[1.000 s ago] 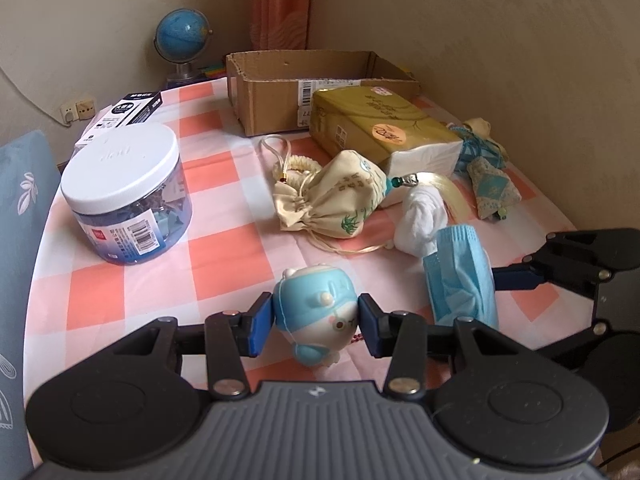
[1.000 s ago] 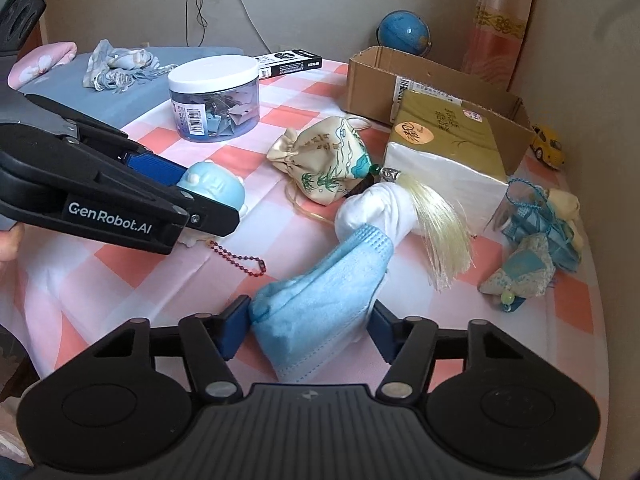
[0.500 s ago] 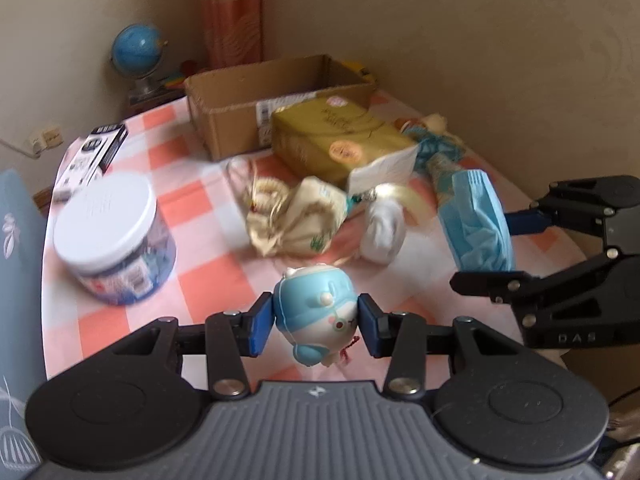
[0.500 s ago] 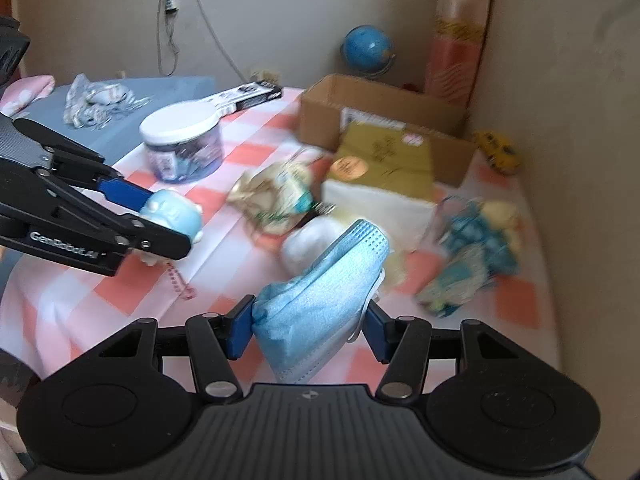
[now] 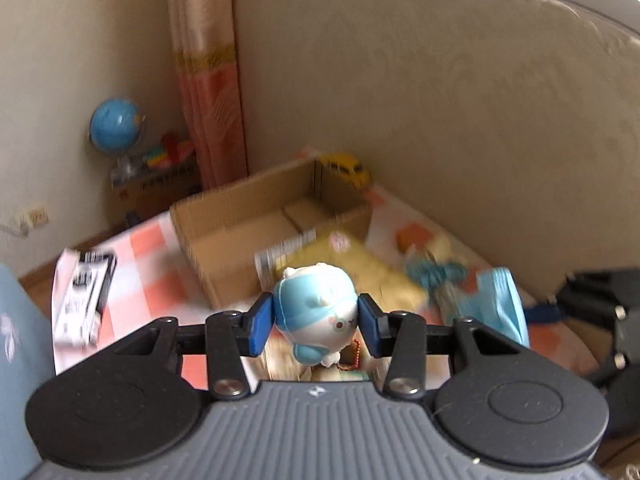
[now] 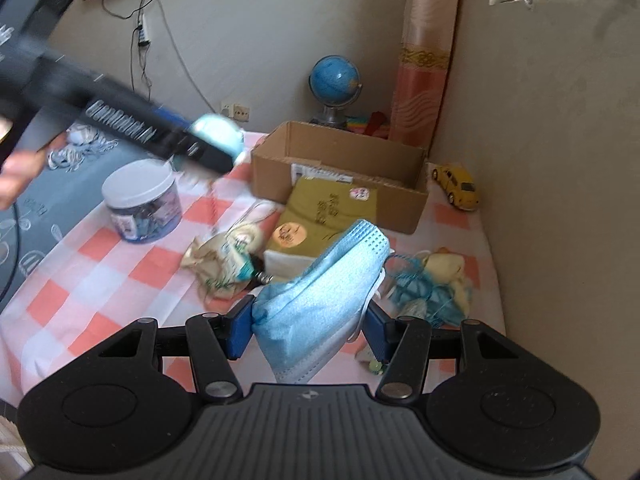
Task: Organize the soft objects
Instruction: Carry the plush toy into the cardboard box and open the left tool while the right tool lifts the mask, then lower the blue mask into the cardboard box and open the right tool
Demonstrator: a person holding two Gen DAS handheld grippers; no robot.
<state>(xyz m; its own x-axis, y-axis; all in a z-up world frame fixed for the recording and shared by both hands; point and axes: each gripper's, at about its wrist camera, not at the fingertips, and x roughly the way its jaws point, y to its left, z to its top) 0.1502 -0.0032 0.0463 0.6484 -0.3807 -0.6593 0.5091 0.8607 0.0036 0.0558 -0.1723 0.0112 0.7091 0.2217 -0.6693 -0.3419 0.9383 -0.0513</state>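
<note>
Glossy plastic toy (image 5: 316, 312), pleated cloth mask (image 6: 320, 300)

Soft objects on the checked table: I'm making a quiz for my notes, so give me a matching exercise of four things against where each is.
Things:
1. blue face mask
2. blue-and-white plush toy
3. yellow toy car
4. white-lidded jar

Places:
A. on the table beside the cardboard box, by the wall
B. between the right gripper fingers
C. standing on the checked cloth
D. between the left gripper fingers

Pairs: 1-B, 2-D, 3-A, 4-C
</note>
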